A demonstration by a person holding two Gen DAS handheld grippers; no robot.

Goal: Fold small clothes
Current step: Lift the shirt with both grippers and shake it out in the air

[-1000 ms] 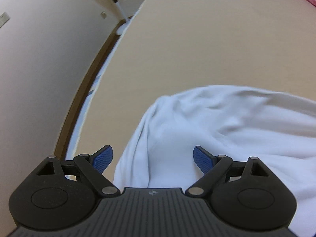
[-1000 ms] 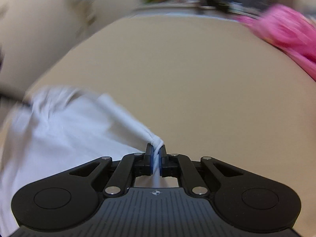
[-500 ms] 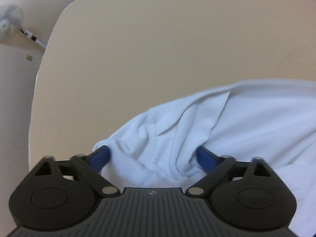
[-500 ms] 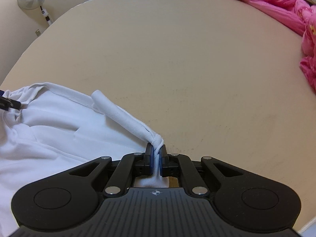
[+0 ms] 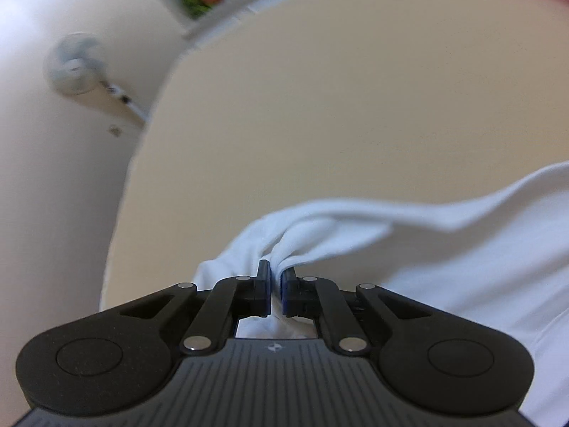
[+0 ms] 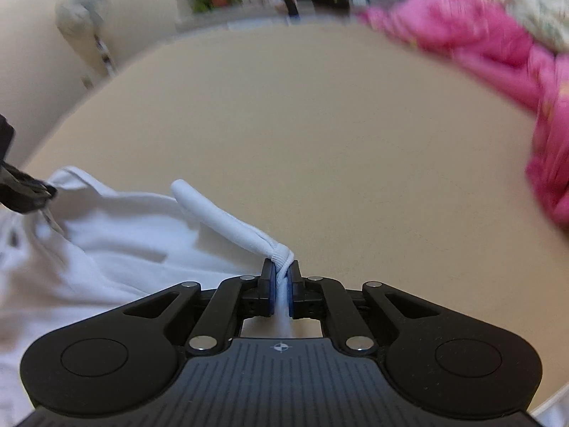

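Note:
A white garment (image 5: 444, 249) lies crumpled on the beige table (image 5: 338, 106), spreading to the right in the left wrist view. My left gripper (image 5: 275, 272) is shut on a bunched fold of its fabric. In the right wrist view the same white garment (image 6: 106, 242) spreads to the left, and my right gripper (image 6: 282, 272) is shut on its ribbed edge, which runs off as a rolled band toward the upper left. The left gripper (image 6: 25, 192) shows as a dark shape at the left edge of that view, on the garment's far corner.
A pile of pink cloth (image 6: 498, 57) lies at the table's far right. A white standing fan (image 5: 76, 69) stands on the floor beyond the table's left edge. Bare beige table (image 6: 320, 124) stretches ahead of both grippers.
My left gripper's open jaws slid over the garment's edge and closed on a fold of it. The right gripper kept its grip and moved with the cloth; both views swung.

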